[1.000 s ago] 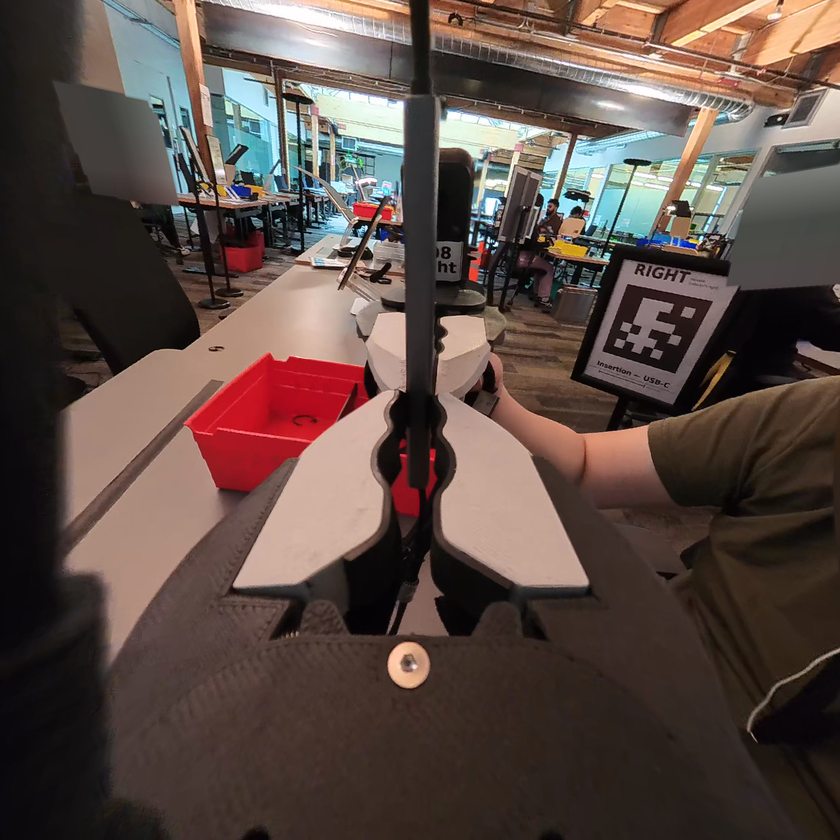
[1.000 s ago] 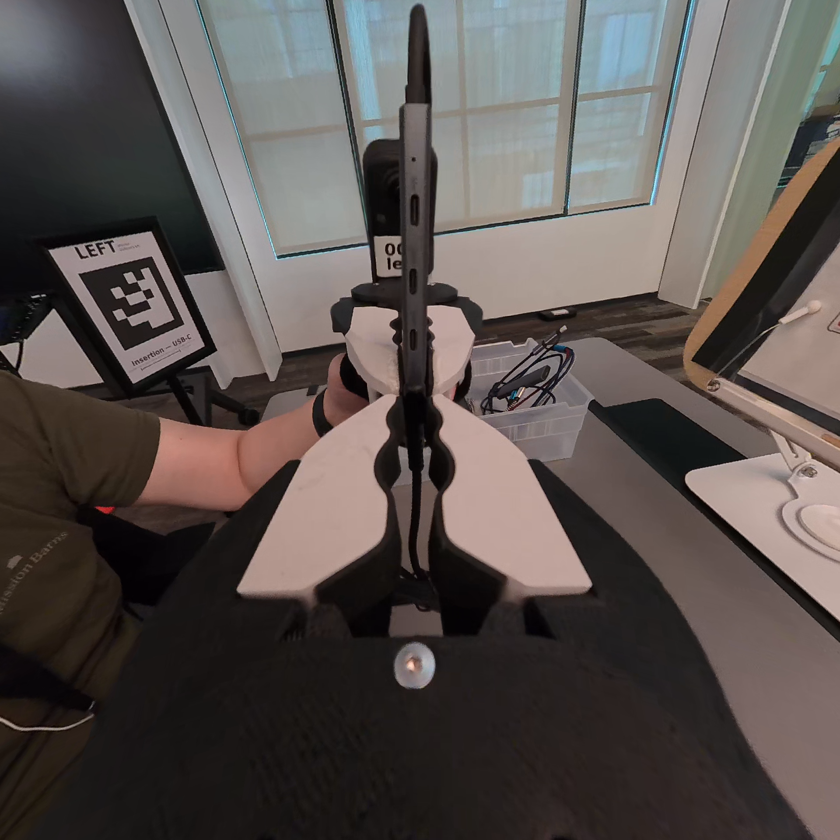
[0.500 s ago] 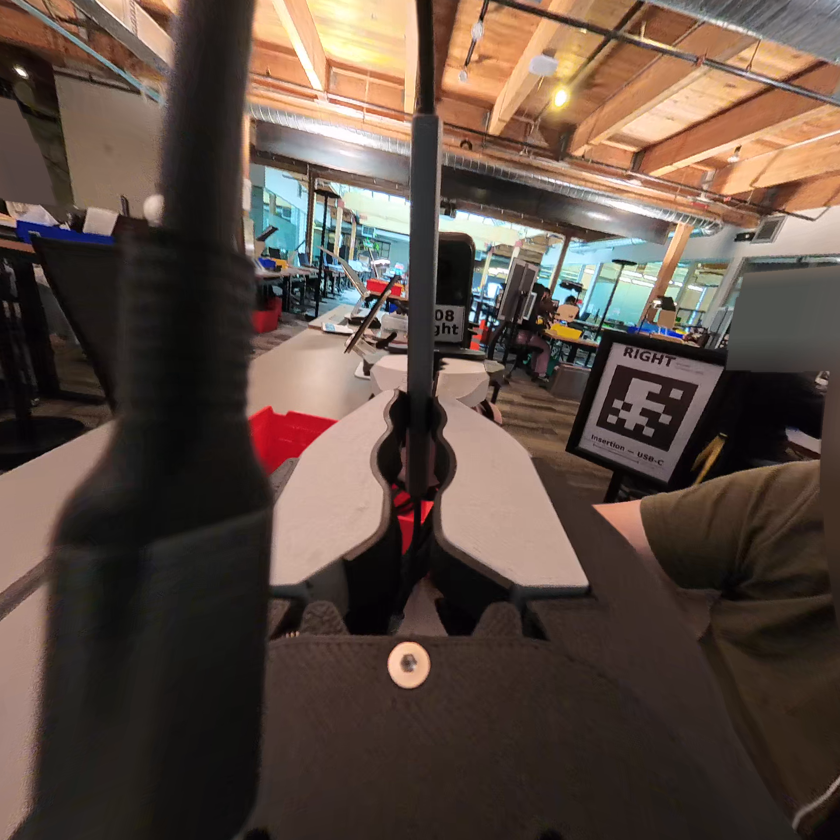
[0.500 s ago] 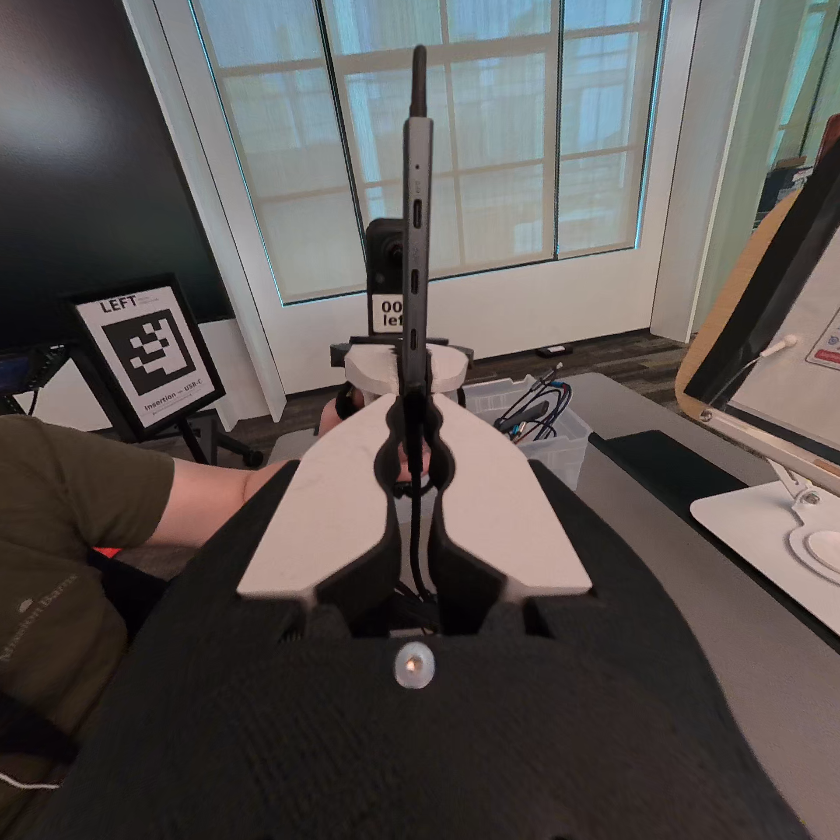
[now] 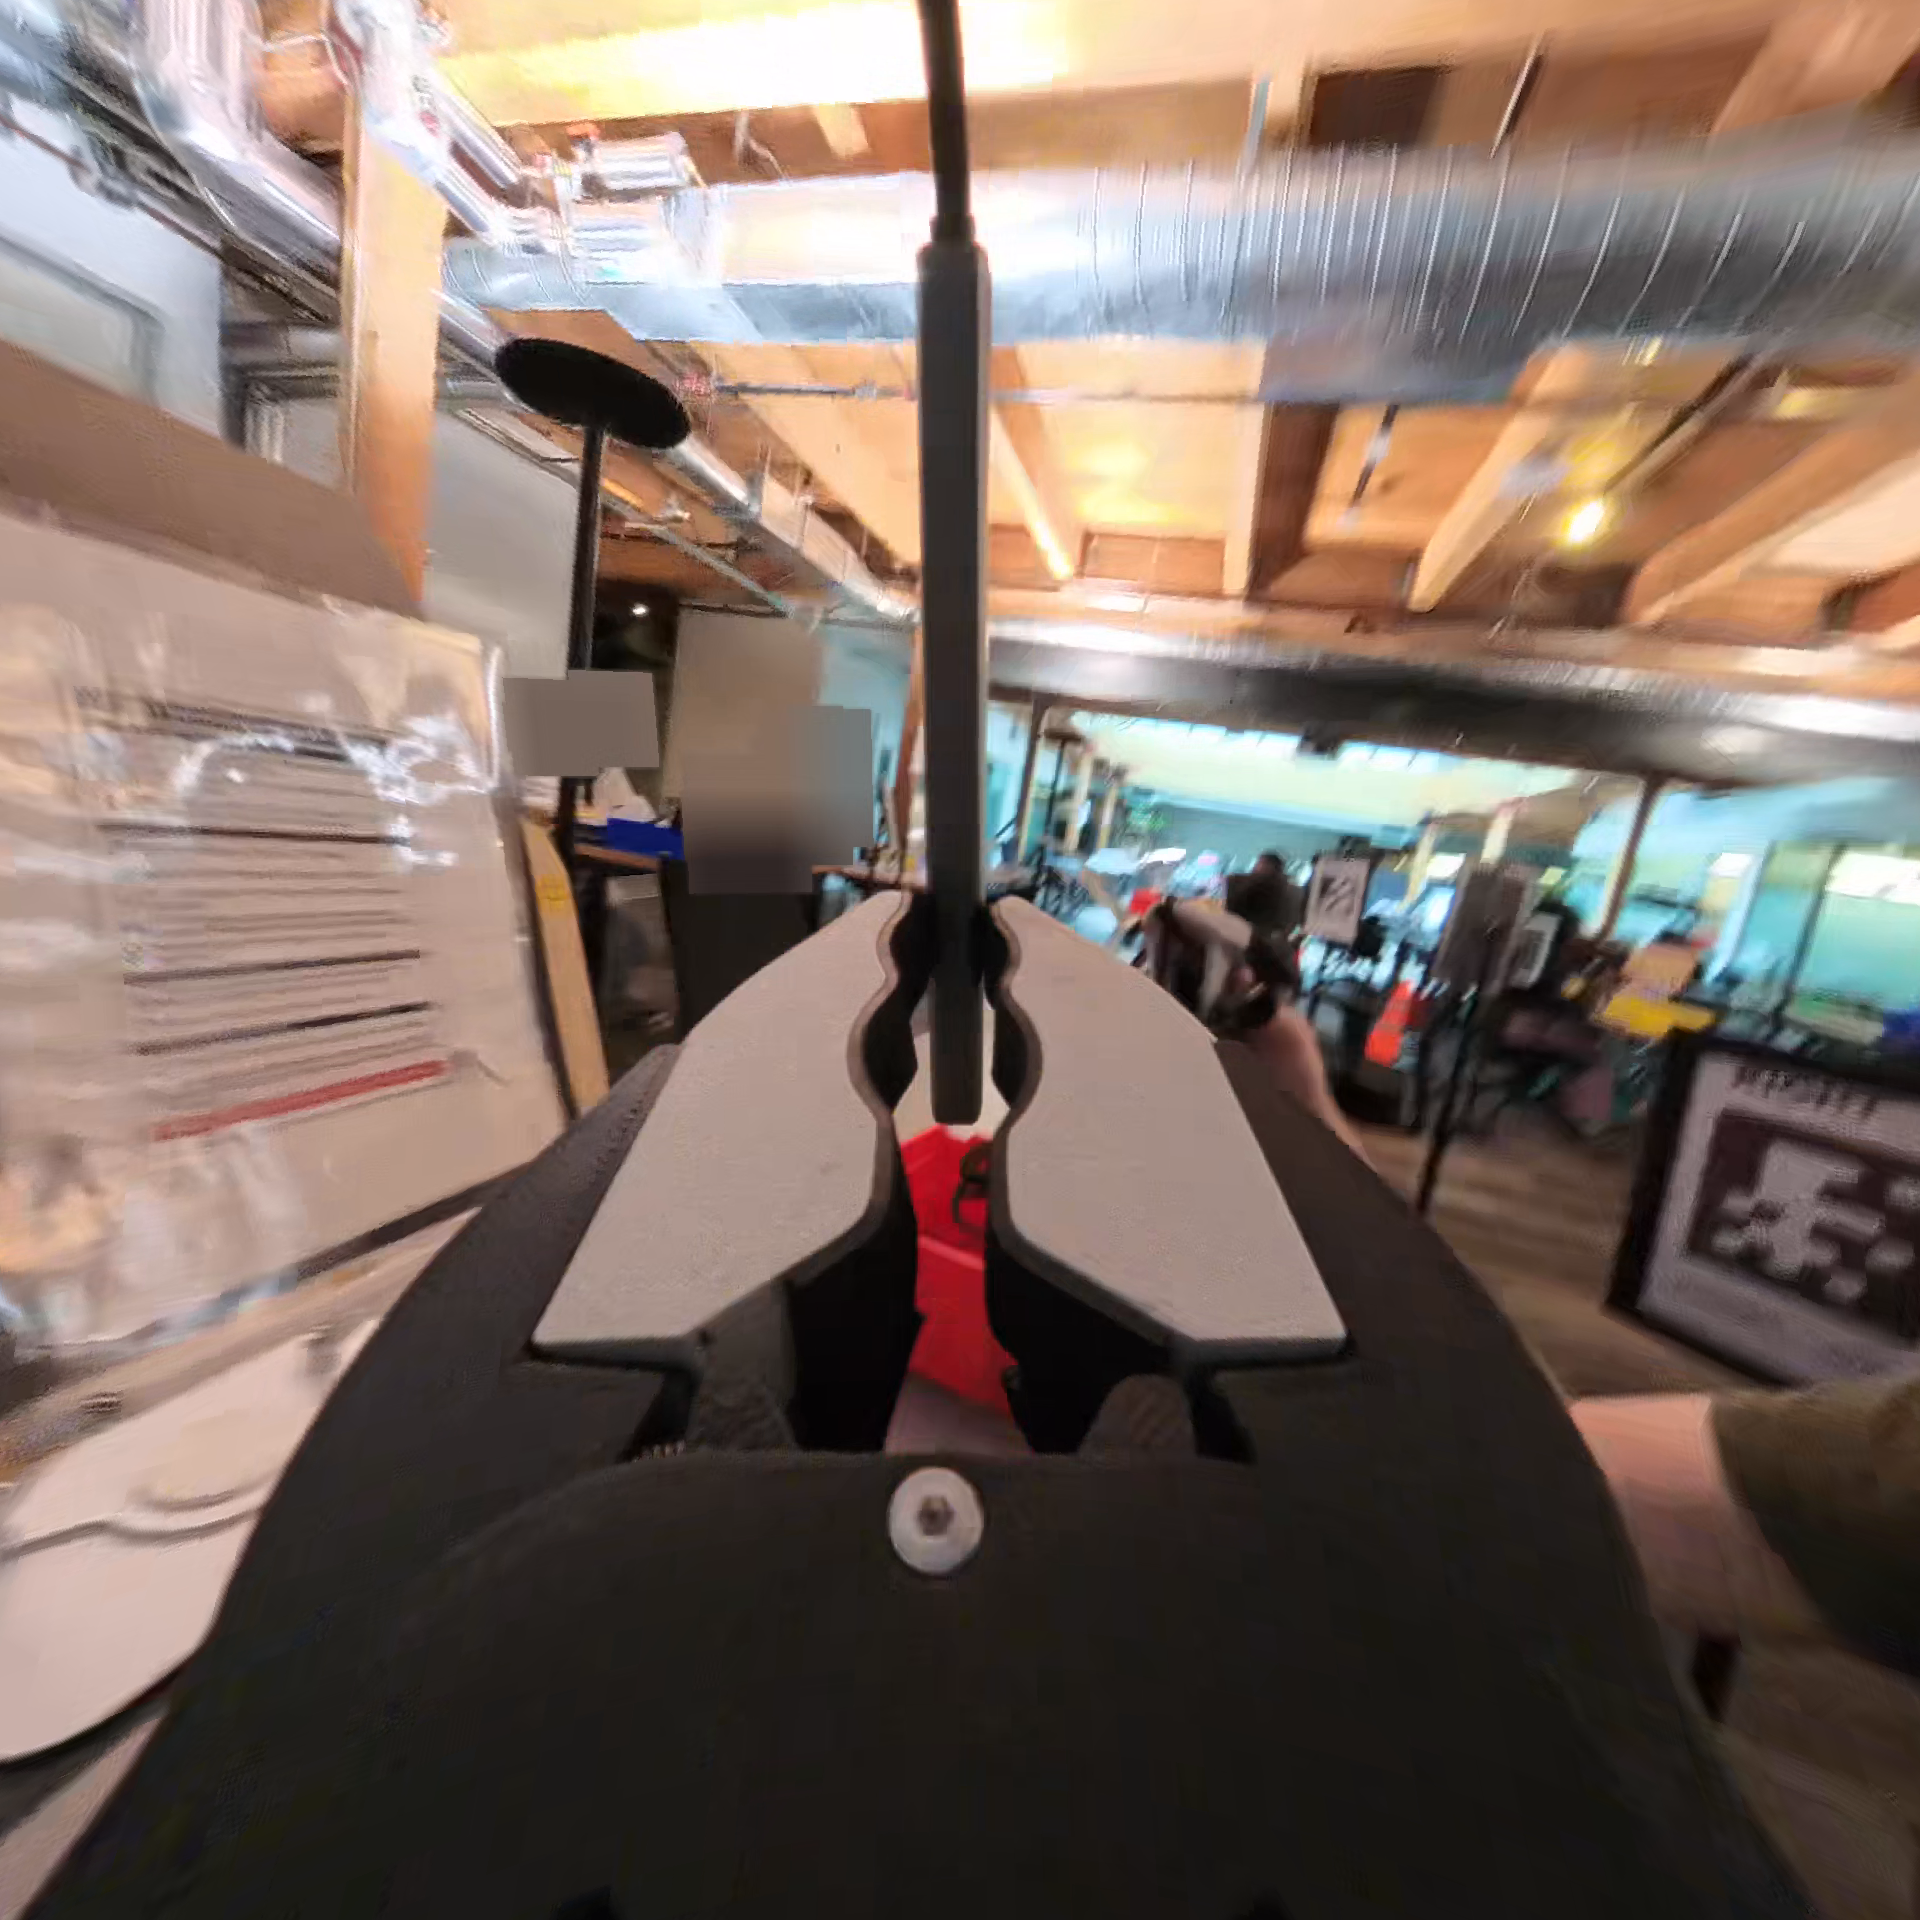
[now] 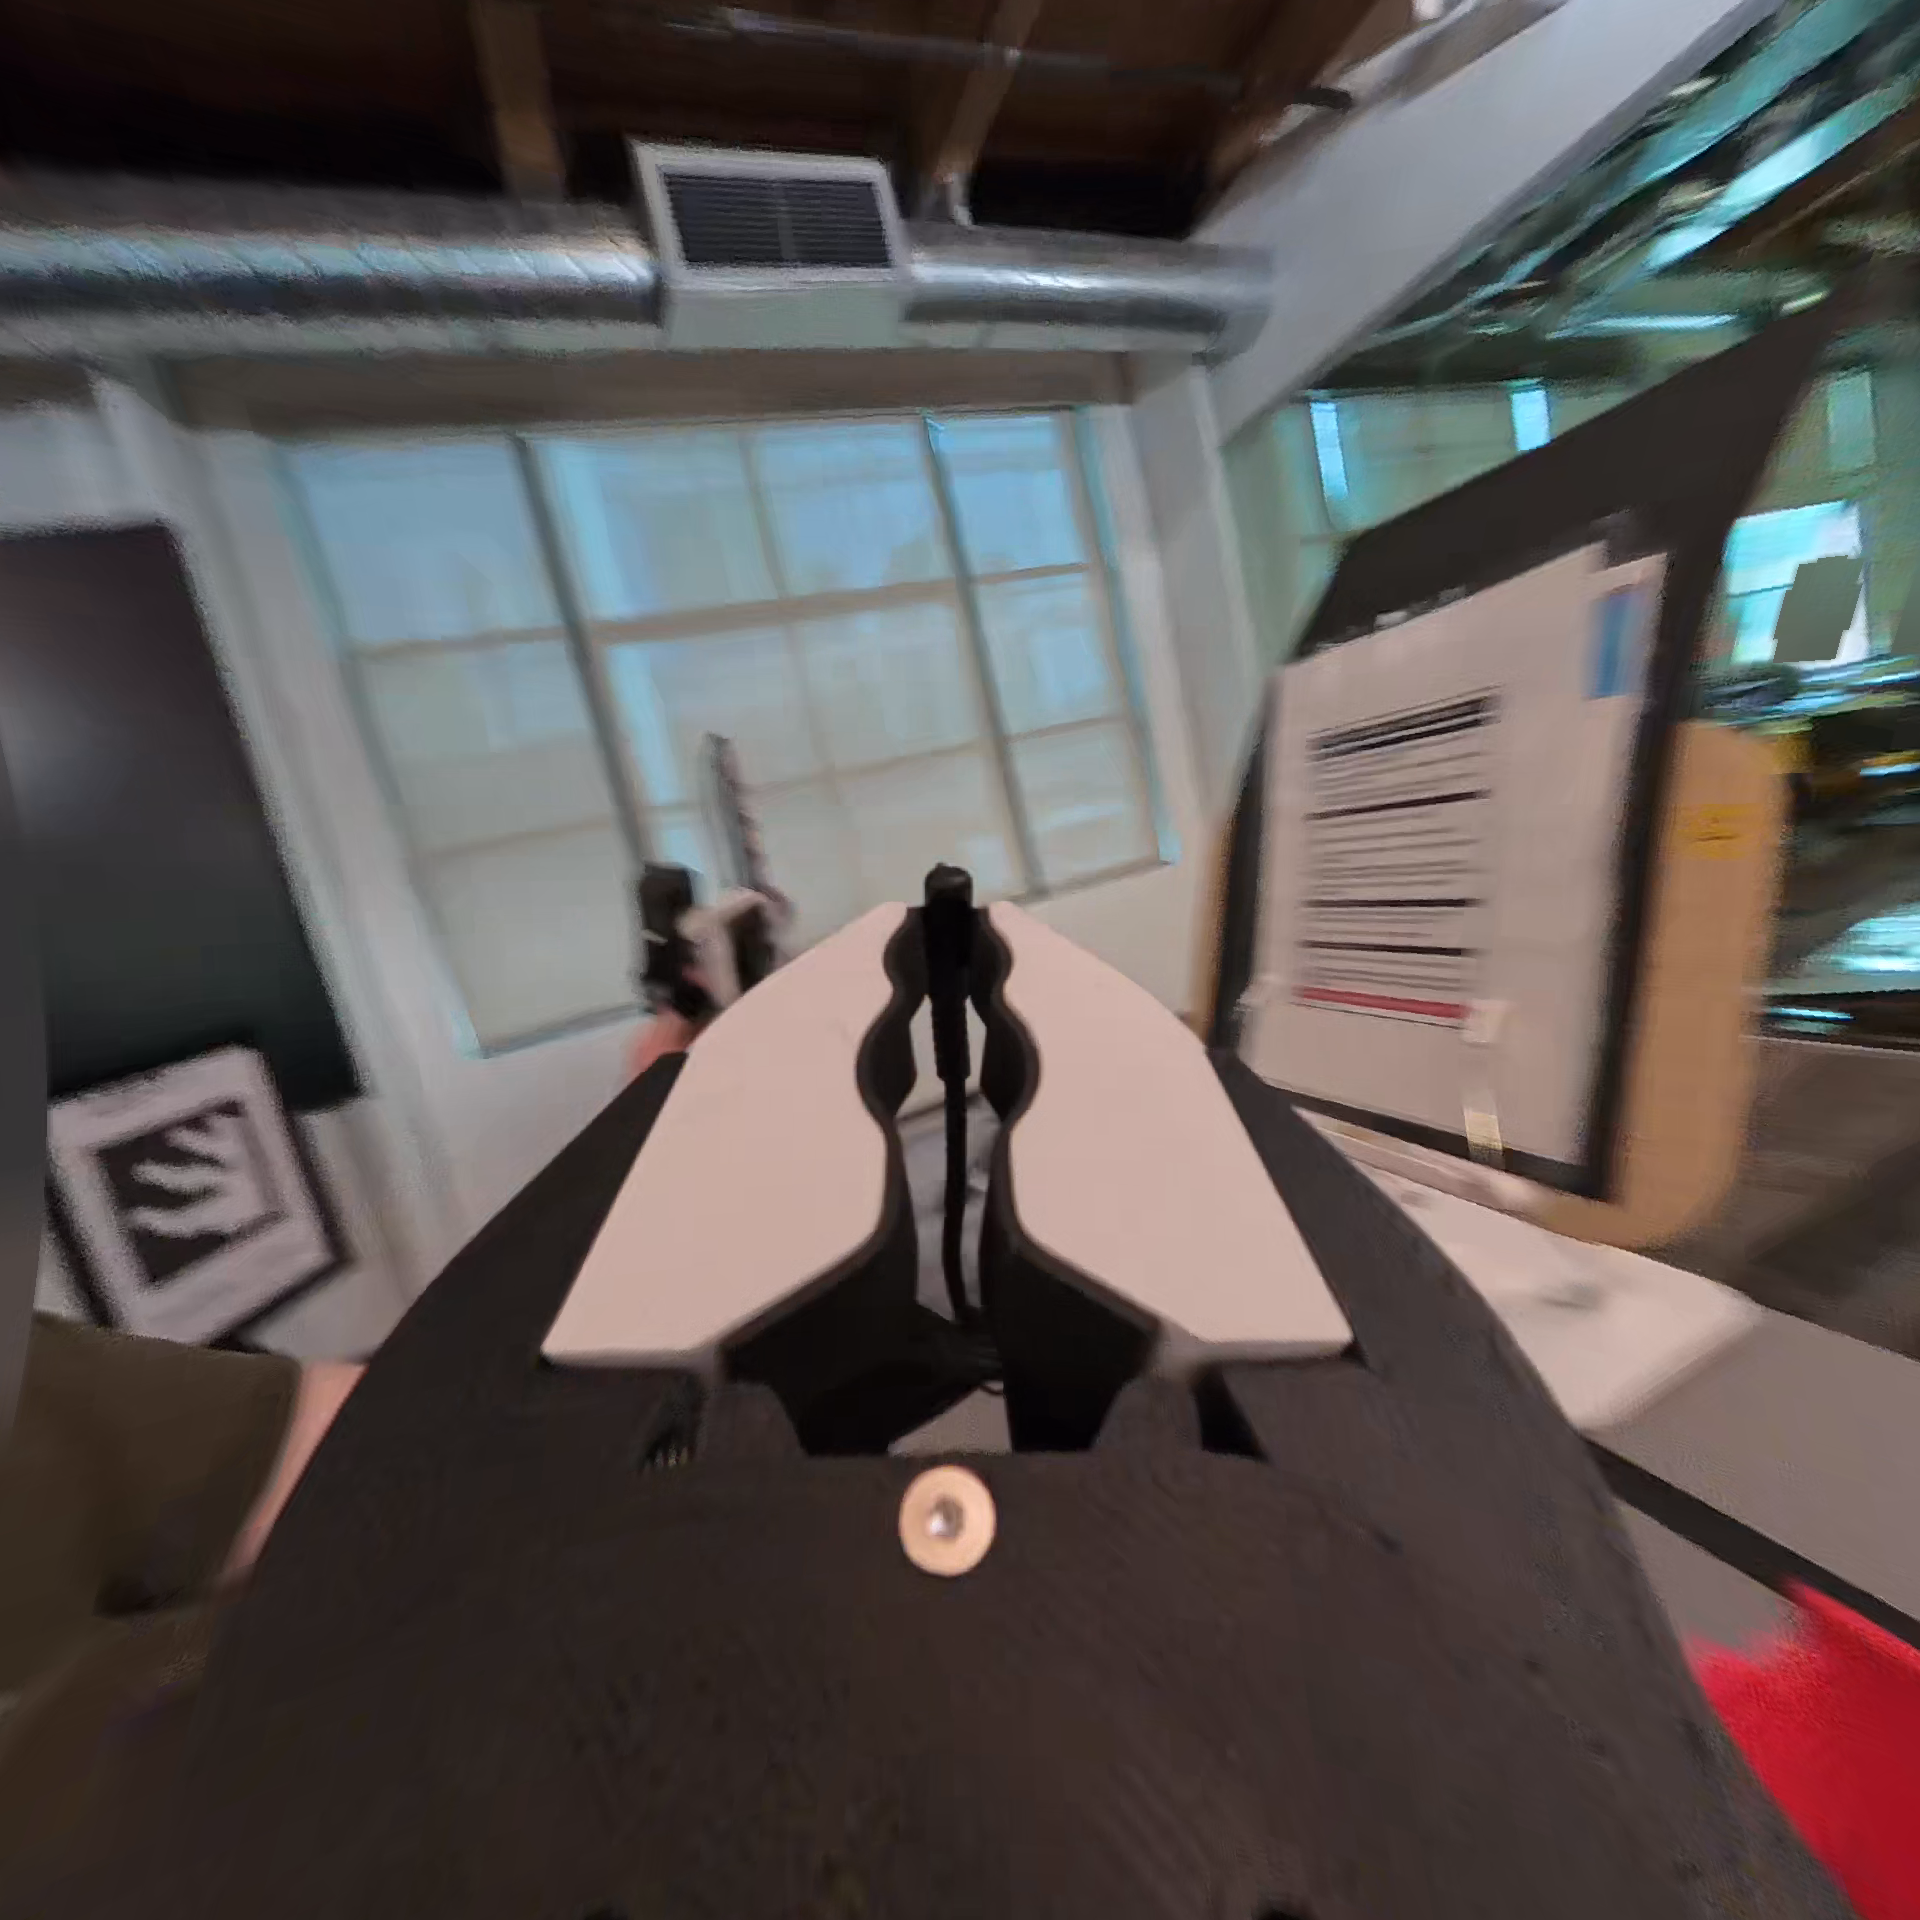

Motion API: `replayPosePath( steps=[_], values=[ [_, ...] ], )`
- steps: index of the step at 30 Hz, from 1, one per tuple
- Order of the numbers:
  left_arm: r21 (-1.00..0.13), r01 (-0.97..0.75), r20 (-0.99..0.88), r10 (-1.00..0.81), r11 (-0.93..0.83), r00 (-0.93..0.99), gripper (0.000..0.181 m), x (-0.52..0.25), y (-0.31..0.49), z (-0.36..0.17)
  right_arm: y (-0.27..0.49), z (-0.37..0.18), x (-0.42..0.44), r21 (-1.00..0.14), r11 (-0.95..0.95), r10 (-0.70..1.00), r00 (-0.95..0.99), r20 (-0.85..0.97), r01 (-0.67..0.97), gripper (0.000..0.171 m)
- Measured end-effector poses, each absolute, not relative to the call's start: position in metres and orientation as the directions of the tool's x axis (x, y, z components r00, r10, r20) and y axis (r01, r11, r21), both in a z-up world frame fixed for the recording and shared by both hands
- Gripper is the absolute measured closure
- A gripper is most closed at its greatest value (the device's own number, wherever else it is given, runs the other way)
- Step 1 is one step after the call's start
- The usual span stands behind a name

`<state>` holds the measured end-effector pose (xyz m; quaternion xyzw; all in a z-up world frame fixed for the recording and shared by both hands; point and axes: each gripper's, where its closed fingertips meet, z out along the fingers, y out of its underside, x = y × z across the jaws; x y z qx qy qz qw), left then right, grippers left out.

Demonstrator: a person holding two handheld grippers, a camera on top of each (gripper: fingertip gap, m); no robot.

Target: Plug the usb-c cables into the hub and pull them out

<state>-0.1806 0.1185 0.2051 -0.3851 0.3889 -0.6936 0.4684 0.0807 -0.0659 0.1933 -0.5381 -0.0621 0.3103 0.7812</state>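
In the left wrist view my left gripper [image 5: 954, 920] is shut on the lower end of a slim grey hub [image 5: 954, 623], which stands upright with its own dark cord rising from its top. In the right wrist view my right gripper [image 6: 951, 909] is shut on the black plug of a usb-c cable [image 6: 951, 966]; the cable trails back between the fingers. The plug is free of the hub. The hub [image 6: 722, 800] and the left gripper [image 6: 717, 935] show blurred, farther off to the left. The right gripper [image 5: 1210, 951] shows small in the left wrist view, right of the hub.
A red bin [image 5: 945, 1247] lies below the left fingers and shows in the right wrist view [image 6: 1818, 1714] at the bottom right. A framed instruction sheet [image 6: 1434, 862] stands on the table. Square-pattern signs [image 5: 1787, 1216] [image 6: 177, 1195] stand beside it. The person's sleeve [image 5: 1818, 1475] is at the right. The tips of one gripper are about 35 centimeters away from the tips of the other.
The cable plug was seated in the hub's lower end with the grippers face to face; now the plug is out, and both grippers have swung apart and tilted upward, each keeping its hold.
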Motion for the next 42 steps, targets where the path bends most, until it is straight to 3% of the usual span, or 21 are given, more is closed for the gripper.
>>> replayPosePath(
  steps=[3,7,14,18,21,24,27,34,42],
  values=[
    [-0.943,0.285,0.105,-0.967,-0.17,-0.23,0.172,-0.18,0.109,0.205,-0.076,0.171,0.104,-0.973,0.101,0.374,0.915,-0.154,-0.205,0.162],
    [-0.947,0.221,0.15,-0.927,-0.235,-0.344,0.173,-0.167,0.09,0.198,-0.095,0.127,0.135,-0.984,-0.165,0.185,0.978,-0.098,-0.068,0.162],
    [-0.966,0.129,0.156,-0.902,-0.225,-0.402,0.173,-0.145,0.068,0.183,-0.123,0.055,0.158,-0.856,-0.5,0.09,0.974,-0.206,-0.135,0.162],
    [-0.974,0.105,0.142,-0.899,-0.202,-0.413,0.172,-0.138,0.058,0.178,-0.105,0.009,0.158,-0.762,-0.635,0.131,0.954,-0.27,-0.128,0.162],
    [-0.977,0.086,0.14,-0.893,-0.195,-0.429,0.172,-0.133,0.05,0.175,-0.083,-0.026,0.144,-0.712,-0.699,0.254,0.908,-0.334,-0.066,0.162],
    [-0.981,0.061,0.139,-0.887,-0.183,-0.44,0.172,-0.127,0.043,0.169,-0.071,-0.061,0.126,-0.597,-0.8,0.296,0.833,-0.467,-0.051,0.161],
    [-0.983,0.036,0.144,-0.88,-0.18,-0.453,0.172,-0.12,0.036,0.163,-0.054,-0.066,0.112,-0.581,-0.811,0.319,0.782,-0.536,-0.067,0.162],
    [-0.987,-0.011,0.148,-0.866,-0.163,-0.477,0.172,-0.108,0.022,0.152,-0.04,-0.076,0.119,-0.588,-0.808,0.295,0.836,-0.463,-0.04,0.16],
    [-0.988,-0.018,0.143,-0.864,-0.154,-0.482,0.172,-0.106,0.017,0.151,-0.061,-0.074,0.17,-0.592,-0.794,0.113,0.924,-0.365,-0.136,0.158]
  ],
)
